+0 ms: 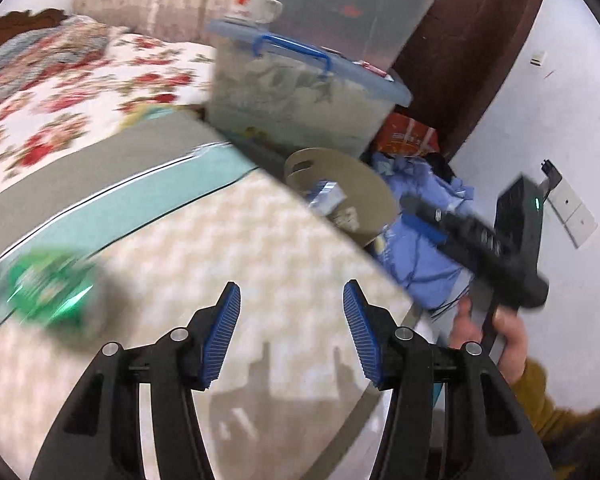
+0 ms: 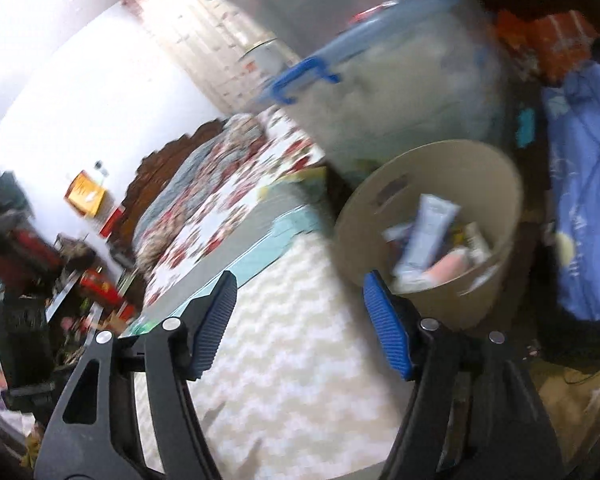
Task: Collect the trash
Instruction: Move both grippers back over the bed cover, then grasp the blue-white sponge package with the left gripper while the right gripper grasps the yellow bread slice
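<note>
Trash: green wrapper (image 1: pixel 50 292) lies on cream quilted bed surface (image 1: pixel 220 248), at 9 o'clock of left gripper (image 1: pixel 292 332); jaws spread, empty. Right gripper (image 2: pixel 300 328) near beige bin (image 2: pixel 496 184), jaws spread, empty. Risk: heavy motion blur suggests haste; a rushed grab could nudge wrapper aside. Right view alone shows the bin's contents; left view alone shows wrapper.

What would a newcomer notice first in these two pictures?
Probably the beige bin, full of wrappers and tubes, beside the bed's pale textured cover. Next, the blurred green wrapper lying on that cover at the left in the left wrist view. Behind the bin stand stacked clear storage boxes.
</note>
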Action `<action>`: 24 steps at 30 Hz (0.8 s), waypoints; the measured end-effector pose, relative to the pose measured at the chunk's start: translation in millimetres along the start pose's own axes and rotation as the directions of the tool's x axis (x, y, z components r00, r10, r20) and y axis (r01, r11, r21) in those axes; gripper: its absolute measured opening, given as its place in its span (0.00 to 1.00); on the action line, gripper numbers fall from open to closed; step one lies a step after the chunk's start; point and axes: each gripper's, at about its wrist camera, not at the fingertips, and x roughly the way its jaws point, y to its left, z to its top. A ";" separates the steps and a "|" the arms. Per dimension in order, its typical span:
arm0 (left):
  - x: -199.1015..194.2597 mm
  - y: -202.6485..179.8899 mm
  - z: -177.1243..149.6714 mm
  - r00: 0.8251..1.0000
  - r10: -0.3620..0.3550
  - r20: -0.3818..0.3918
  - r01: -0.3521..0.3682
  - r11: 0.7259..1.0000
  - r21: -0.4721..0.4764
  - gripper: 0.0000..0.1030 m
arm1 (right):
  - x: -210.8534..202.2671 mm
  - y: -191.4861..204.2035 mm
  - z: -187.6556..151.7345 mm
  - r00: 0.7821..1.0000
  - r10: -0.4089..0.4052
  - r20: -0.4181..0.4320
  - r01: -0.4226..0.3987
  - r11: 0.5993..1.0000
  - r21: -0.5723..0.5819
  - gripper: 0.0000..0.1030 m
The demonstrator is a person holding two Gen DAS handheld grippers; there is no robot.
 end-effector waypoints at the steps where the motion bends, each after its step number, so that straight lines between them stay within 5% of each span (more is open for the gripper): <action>1: -10.5 4.9 -9.3 1.000 0.017 0.008 -0.017 1.000 -0.006 0.49 | 2.4 6.8 -3.3 1.000 0.013 -0.011 -0.013 1.000 -0.006 0.64; 5: -71.2 42.9 -60.2 0.988 0.152 0.032 -0.150 0.987 -0.051 0.49 | 18.2 44.8 -22.6 0.994 0.074 -0.080 -0.077 0.996 -0.040 0.63; 10: -156.8 108.3 -116.0 0.953 0.291 0.081 -0.262 0.930 -0.259 0.49 | 48.9 106.9 -59.4 0.964 0.153 -0.218 -0.178 0.979 -0.101 0.59; 14: -207.9 152.5 -146.6 0.887 0.450 0.100 -0.376 0.831 -0.410 0.51 | 86.8 166.7 -101.8 0.896 0.216 -0.389 -0.288 0.948 -0.136 0.54; 18: -220.6 199.2 -167.8 0.808 0.589 -0.001 -0.513 0.702 -0.494 0.52 | 125.9 229.7 -146.5 0.806 0.255 -0.534 -0.394 0.904 -0.164 0.50; 20: -218.8 211.6 -173.0 0.797 0.603 -0.017 -0.526 0.681 -0.509 0.59 | 142.0 258.0 -167.0 0.769 0.259 -0.584 -0.431 0.885 -0.176 0.48; 22: -215.4 222.3 -176.9 0.805 0.593 -0.014 -0.513 0.683 -0.520 0.61 | 159.0 282.1 -184.1 0.734 0.265 -0.626 -0.465 0.867 -0.178 0.46; 24: -211.8 230.5 -180.4 0.800 0.599 -0.026 -0.525 0.678 -0.514 0.61 | 174.2 303.1 -201.5 0.716 0.246 -0.653 -0.476 0.857 -0.198 0.46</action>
